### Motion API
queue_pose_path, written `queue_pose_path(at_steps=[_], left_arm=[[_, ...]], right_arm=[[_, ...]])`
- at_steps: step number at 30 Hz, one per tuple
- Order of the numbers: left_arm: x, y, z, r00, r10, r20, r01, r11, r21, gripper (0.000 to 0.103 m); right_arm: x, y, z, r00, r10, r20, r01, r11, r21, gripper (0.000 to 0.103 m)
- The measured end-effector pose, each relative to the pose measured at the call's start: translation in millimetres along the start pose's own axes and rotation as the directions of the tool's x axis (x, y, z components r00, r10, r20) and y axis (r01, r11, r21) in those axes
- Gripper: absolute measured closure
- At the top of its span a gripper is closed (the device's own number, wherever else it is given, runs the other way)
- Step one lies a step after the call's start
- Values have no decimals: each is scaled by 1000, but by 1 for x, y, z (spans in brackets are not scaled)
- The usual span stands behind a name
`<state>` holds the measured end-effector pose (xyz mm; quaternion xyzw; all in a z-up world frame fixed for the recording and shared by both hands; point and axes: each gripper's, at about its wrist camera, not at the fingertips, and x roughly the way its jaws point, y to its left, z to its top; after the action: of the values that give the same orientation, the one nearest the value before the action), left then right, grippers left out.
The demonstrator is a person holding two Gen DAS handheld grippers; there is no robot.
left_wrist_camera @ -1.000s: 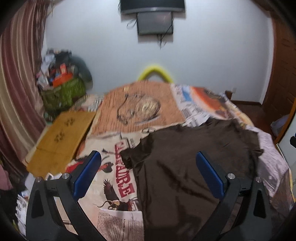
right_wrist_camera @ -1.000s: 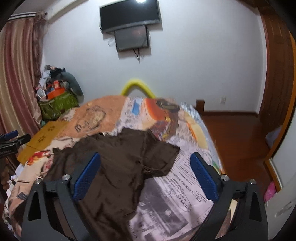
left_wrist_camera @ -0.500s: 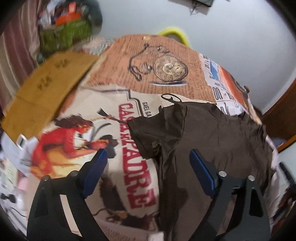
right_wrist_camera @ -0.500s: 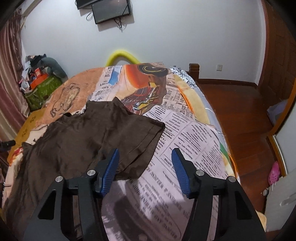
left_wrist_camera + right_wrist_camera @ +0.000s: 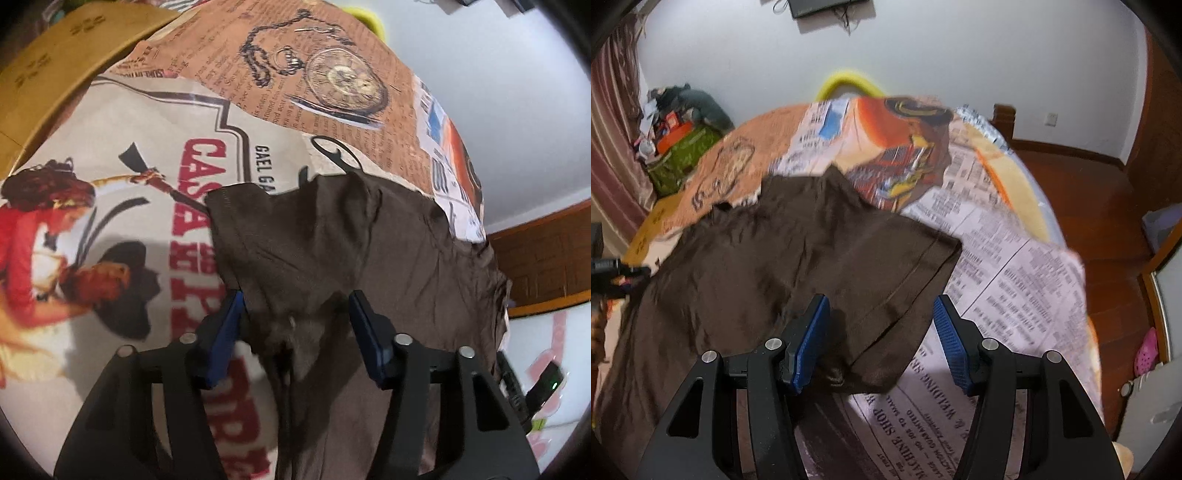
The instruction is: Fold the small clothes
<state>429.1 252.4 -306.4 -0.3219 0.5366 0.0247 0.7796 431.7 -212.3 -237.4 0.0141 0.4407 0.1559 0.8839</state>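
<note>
1. Left wrist view: I see my left gripper (image 5: 293, 317) low over the brown shirt (image 5: 354, 240), which lies spread on the printed bedspread (image 5: 122, 155). Its jaws have just been closing and stand half open; the shirt's sleeve fabric lies bunched between them, not yet pinched.
2. Right wrist view: my right gripper (image 5: 881, 325) straddles the shirt's other sleeve (image 5: 886, 266), jaws half open, with the hem between the pads (image 5: 947, 332) and ungripped.

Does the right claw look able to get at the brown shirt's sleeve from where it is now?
Probably yes. The right claw stands open right over the sleeve of the brown shirt, with nothing between them.
</note>
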Motion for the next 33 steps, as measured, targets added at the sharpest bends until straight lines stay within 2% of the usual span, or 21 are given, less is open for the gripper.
queue_pose_path(at_steps=[2, 4, 6, 8, 11, 14, 17, 18, 20, 22, 23, 24, 25, 26, 27, 30, 33], left_arm=[[5, 5, 6, 1000, -9, -6, 9, 1000, -28, 55], [8, 9, 13, 1000, -1, -2, 1, 999, -45, 65], [11, 12, 17, 1000, 26, 2, -26, 999, -48, 83], [10, 14, 19, 999, 42, 13, -41, 998, -41, 94], [-2, 8, 18, 992, 94, 79, -95, 996, 5, 103], [-25, -15, 14, 962, 190, 197, -216, 969, 121, 103], [-52, -49, 8, 921, 229, 314, -310, 921, 238, 103], [-59, -60, 6, 913, 227, 338, -325, 907, 268, 103], [-69, -76, 6, 914, 211, 346, -323, 895, 307, 103], [-69, -83, 10, 918, 239, 318, -336, 893, 299, 102], [-67, -81, 12, 923, 250, 293, -334, 899, 284, 95], [-63, -77, 11, 929, 257, 265, -327, 906, 267, 80], [-60, -72, 10, 935, 259, 242, -318, 914, 251, 71], [-57, -67, 7, 938, 258, 230, -311, 921, 236, 56], [-55, -61, 3, 940, 261, 222, -309, 926, 218, 50], [-46, -45, -9, 949, 264, 172, -292, 941, 171, 48], [-38, -27, -17, 976, 200, 85, -209, 973, 102, 48]], right_arm=[[3, 2, -3, 1000, -9, -5, 9, 1000, -23, 48], [4, 3, -4, 1000, -15, -8, 15, 999, -41, 48], [5, 1, -4, 1000, -9, -8, 9, 999, -37, 49], [7, -2, -5, 1000, 1, -11, -1, 1000, -25, 50], [10, -1, -7, 1000, 7, -10, -7, 1000, -20, 51], [11, 0, -8, 1000, 4, -8, -5, 1000, -31, 52], [12, 1, -8, 1000, 11, -5, -11, 1000, -28, 52], [12, 1, -9, 1000, 14, -4, -14, 1000, -26, 52], [13, 0, -9, 1000, 17, -2, -17, 1000, -21, 52], [13, 0, -9, 1000, 23, -1, -23, 1000, -17, 52], [12, 0, -10, 1000, 26, -1, -26, 1000, -15, 52], [12, 0, -10, 1000, 29, -1, -29, 999, -14, 52], [11, -1, -10, 999, 36, -2, -36, 999, -9, 52], [10, -2, -10, 999, 43, -3, -43, 999, -2, 52], [9, -2, -11, 999, 53, -4, -53, 999, 7, 52], [-2, -5, -10, 997, 78, 4, -78, 996, 31, 52], [-16, -8, -10, 996, 73, 45, -74, 997, 27, 52]])
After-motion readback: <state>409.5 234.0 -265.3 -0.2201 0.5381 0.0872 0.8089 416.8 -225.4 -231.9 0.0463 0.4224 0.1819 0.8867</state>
